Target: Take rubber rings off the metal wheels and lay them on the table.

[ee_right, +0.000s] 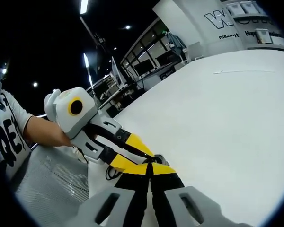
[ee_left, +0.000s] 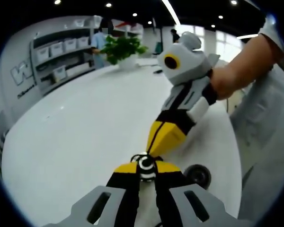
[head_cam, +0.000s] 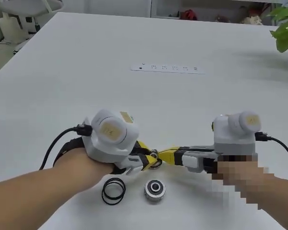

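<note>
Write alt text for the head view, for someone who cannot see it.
Two hand-held grippers meet tip to tip above a white table: the left gripper clamps a small metal wheel, the right gripper closed at its rim. Loose black rubber rings and a second wheel lie nearer the person.

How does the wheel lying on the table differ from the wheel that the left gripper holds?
The loose wheel lies flat on the table, touched by nothing; the held wheel is off the table, clamped between the jaws of the left gripper. The tips of the right gripper are at the held wheel, not the loose wheel. Both are round metal wheels.
</note>
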Tool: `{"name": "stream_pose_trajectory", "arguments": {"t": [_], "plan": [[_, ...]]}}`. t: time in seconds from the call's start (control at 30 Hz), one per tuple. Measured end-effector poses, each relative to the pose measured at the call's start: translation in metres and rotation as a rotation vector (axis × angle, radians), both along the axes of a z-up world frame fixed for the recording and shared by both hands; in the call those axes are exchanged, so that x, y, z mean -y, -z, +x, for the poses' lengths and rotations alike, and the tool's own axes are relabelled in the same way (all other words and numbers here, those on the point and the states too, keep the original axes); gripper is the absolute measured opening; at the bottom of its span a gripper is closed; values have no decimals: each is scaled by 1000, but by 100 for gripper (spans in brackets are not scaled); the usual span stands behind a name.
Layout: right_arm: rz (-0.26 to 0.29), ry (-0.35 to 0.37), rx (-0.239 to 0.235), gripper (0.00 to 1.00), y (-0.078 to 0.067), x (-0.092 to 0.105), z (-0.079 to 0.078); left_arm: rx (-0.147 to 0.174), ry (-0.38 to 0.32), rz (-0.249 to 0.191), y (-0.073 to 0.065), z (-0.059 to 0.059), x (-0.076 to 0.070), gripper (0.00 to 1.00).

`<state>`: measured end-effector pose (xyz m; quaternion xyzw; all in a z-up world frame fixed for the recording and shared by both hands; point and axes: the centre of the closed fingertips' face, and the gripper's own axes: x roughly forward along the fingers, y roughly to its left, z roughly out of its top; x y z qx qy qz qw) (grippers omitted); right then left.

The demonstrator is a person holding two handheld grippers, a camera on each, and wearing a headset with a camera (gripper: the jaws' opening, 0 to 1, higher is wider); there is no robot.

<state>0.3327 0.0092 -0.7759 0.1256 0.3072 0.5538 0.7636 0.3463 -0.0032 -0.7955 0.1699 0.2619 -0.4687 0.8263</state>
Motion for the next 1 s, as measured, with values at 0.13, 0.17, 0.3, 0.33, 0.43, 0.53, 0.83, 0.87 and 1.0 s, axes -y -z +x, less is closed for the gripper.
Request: {"name": "stream_pose_trajectory", "arguments": {"t": [0.13, 0.17, 0.3, 0.33, 0.43, 0.53, 0.83, 0.87, 1.0], "plan": [[-37, 17, 20, 0, 6, 4, 6, 0, -3, -2, 0, 0, 0, 11], [-46, 24, 21, 0, 9, 7, 9, 0, -3, -3, 0, 0, 0, 11], [-51, 39, 19, 0, 10, 13, 9, 4, -2, -7, 0, 0, 1, 11], [-53, 40, 20, 0, 9, 13, 9, 5, -1, -7, 0, 0, 0, 12], [-53, 43, 27, 0, 8, 12, 10, 13, 11, -20, -1, 0, 0, 12], [-58, 42, 29, 0, 9, 12, 11, 9, 12, -39, -1, -1, 1, 13], [-43, 62, 16, 0, 9, 16, 17, -10, 23, -34, -2, -2, -1, 16], [-44, 59, 16, 0, 9, 16, 17, -8, 32, -29, -3, -3, -2, 17], [-38, 57, 16, 0, 7, 15, 17, -7, 53, -28, -9, -7, -6, 23]]}}
